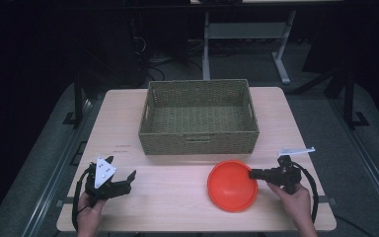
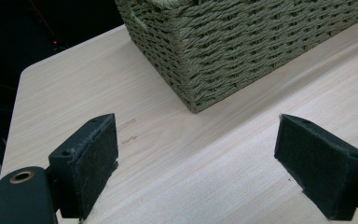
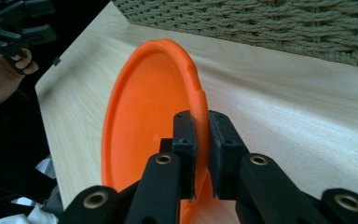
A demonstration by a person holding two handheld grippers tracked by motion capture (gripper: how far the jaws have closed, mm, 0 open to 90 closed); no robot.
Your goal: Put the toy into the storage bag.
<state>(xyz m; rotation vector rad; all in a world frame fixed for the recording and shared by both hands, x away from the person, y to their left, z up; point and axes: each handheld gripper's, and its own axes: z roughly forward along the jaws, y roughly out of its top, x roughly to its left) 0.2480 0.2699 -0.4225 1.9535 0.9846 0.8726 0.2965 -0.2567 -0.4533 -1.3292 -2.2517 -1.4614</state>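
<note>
An orange plastic plate (image 1: pixel 231 186) lies on the wooden table (image 1: pixel 177 197) in front of a woven basket (image 1: pixel 198 118). My right gripper (image 1: pixel 254 174) is shut on the plate's right rim; in the right gripper view both pads clamp the edge of the orange plate (image 3: pixel 144 116) and my right gripper (image 3: pixel 202 140) stands just in front of the basket (image 3: pixel 270 23). My left gripper (image 1: pixel 123 174) rests open at the table's front left with nothing between its jaws. In the left gripper view the pads (image 2: pixel 91 163) stand wide apart, facing the basket's corner (image 2: pixel 223 51).
The basket is empty and takes up the table's far middle. A small white tag (image 1: pixel 296 150) lies near the right edge. Bare wood spreads between my two grippers. Dark floor and table legs (image 1: pixel 281 64) lie beyond the far edge.
</note>
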